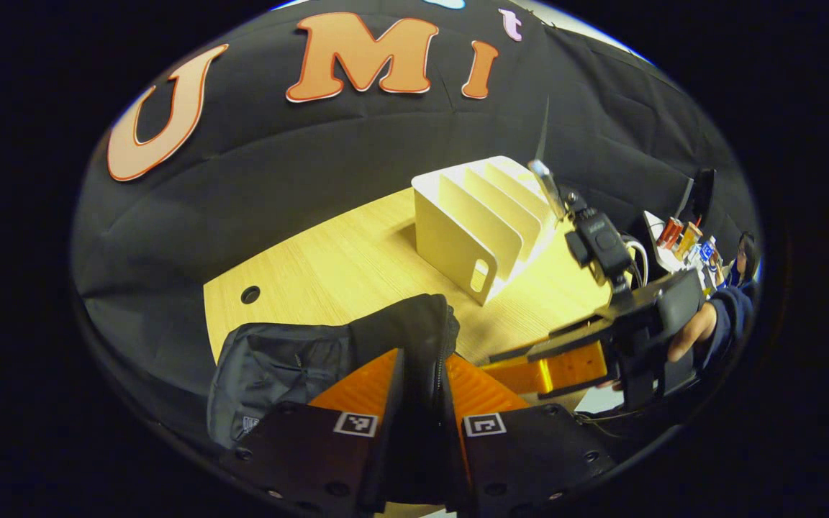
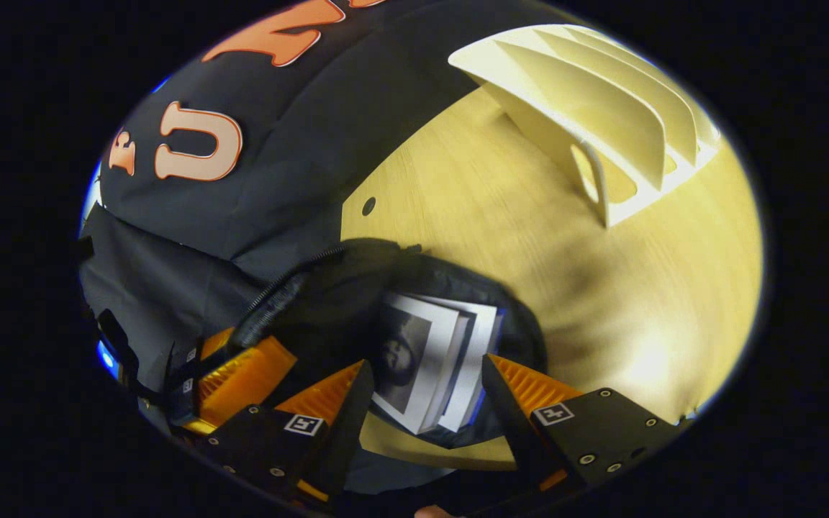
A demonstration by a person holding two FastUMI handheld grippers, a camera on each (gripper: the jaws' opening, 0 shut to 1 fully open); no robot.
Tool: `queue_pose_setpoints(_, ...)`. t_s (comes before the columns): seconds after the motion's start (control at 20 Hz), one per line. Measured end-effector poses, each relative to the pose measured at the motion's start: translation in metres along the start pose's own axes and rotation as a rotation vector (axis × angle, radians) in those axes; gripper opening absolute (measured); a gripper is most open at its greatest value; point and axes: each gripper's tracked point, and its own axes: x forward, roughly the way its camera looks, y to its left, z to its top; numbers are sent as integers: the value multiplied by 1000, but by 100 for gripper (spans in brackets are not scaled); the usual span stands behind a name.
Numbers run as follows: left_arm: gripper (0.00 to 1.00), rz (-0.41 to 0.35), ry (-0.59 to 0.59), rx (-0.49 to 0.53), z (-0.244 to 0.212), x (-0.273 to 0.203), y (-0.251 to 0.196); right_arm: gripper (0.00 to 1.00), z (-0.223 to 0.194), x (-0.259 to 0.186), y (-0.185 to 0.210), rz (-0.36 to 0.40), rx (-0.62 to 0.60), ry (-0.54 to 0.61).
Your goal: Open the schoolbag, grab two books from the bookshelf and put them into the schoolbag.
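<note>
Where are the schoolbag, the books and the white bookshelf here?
schoolbag [image 1: 278, 367]: left gripper view, on its dark front panel.
books [image 2: 425, 363]: right gripper view, on the top cover, inside the bag's opening.
bookshelf [image 1: 450, 241]: left gripper view, on its near end wall.

Nothing's really showing up as readable here, just square code markers sitting on the left gripper [image 1: 420, 392] and right gripper [image 2: 425, 385].

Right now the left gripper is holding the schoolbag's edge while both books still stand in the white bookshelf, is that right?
Not quite: the bookshelf slots look empty, and the books sit in the schoolbag, as the right gripper view shows. The left gripper does hold the bag's edge.
</note>
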Motion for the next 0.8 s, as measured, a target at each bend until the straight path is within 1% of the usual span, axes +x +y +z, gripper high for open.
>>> queue_pose_setpoints(0.05, 36, 7, 3, -1, 0, 3, -5, 94, 7, -12, -5, -9, -20, -11)
queue_pose_setpoints(0.15, 42, 19, 23, -36, -5, 9, -17, 97, 20, -30, -19, -31, -43, -25)
queue_pose_setpoints(0.2, 49, 26, 25, -58, -5, 12, -23, 97, 27, -38, -26, -39, -50, -32)
queue_pose_setpoints(0.25, 52, 29, 23, -74, -4, 13, -29, 97, 34, -47, -33, -45, -61, -40)
queue_pose_setpoints(0.3, 66, 36, 17, -91, -1, 16, -35, 96, 43, -55, -41, -57, -73, -51)
queue_pose_setpoints(0.35, 72, 44, 11, -102, 4, 18, -40, 97, 50, -63, -49, -68, -85, -63)
queue_pose_setpoints(0.4, 87, 54, 7, -113, 8, 19, -45, 97, 59, -72, -56, -80, -96, -78)
queue_pose_setpoints(0.45, 92, 65, 2, -119, 12, 21, -48, 97, 67, -80, -63, -92, -110, -96)
queue_pose_setpoints(0.55, 93, 90, -15, -132, 26, 26, -58, 97, 86, -99, -77, -116, -144, -139)
queue_pose_setpoints(0.6, 96, 109, -33, -138, 35, 29, -62, 97, 96, -109, -83, -128, -164, -162)
queue_pose_setpoints(0.8, 96, 190, -124, -145, 74, 27, -82, 97, 139, -154, -103, -173, -263, -265)
